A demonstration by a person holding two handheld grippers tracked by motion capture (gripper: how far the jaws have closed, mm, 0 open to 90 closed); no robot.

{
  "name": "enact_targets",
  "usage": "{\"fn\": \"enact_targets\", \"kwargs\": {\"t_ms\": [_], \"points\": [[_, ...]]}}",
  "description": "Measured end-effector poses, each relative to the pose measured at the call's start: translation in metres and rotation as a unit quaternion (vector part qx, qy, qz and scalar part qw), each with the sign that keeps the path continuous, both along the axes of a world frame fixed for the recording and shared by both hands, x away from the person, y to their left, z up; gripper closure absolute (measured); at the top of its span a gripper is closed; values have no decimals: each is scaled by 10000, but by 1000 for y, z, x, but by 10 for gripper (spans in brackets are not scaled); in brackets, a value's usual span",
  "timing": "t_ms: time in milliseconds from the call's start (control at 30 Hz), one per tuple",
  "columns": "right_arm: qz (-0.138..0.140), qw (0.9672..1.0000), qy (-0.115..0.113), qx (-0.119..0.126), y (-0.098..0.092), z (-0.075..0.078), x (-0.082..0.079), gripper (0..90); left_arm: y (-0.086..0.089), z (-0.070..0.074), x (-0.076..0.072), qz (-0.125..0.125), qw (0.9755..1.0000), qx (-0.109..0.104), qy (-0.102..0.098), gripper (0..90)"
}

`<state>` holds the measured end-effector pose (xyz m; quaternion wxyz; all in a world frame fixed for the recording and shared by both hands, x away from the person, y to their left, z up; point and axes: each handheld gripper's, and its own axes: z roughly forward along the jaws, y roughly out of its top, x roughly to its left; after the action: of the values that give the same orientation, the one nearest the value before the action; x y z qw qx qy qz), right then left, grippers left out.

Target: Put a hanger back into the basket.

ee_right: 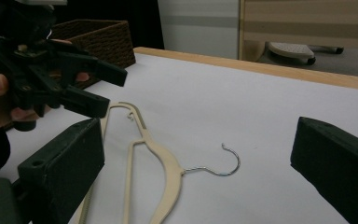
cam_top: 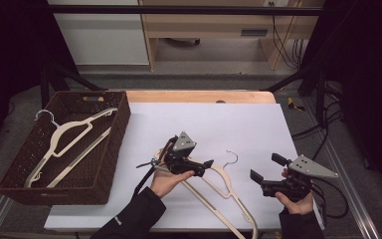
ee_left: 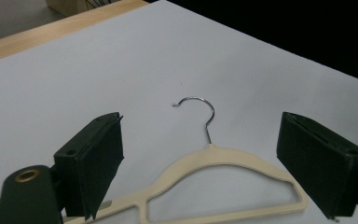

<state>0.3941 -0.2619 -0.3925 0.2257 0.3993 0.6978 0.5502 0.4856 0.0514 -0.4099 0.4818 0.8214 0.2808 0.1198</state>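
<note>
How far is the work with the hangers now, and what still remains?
Done: one cream hanger already lies in the brown basket. In hand: the left gripper, jaws open, hovers over the hanger on the white sheet, not yet gripping it. The right gripper waits open beside it. Left: probably grasping this hanger and moving it to the basket.

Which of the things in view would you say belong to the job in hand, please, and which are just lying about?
In the job:
cream hanger on the table
left gripper, open above it
wicker basket holding another hanger

Lying about:
right gripper, open, idle
cables beside the table
</note>
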Motion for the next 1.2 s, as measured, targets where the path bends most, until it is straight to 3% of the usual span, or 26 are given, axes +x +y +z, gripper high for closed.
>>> {"fn": "enact_targets", "kwargs": {"t_ms": [600,900,1200], "points": [[6,10000,-5,24,-1,0,0,31,-45,-30,16,-128,9990,254,352,181],[-2,10000,-12,43,-2,0,0,32,-67,-43,22,-166,9981,493,338,292],[-16,10000,5,50,-2,-1,1,33,-79,-58,31,-179,9956,729,553,413]]}}
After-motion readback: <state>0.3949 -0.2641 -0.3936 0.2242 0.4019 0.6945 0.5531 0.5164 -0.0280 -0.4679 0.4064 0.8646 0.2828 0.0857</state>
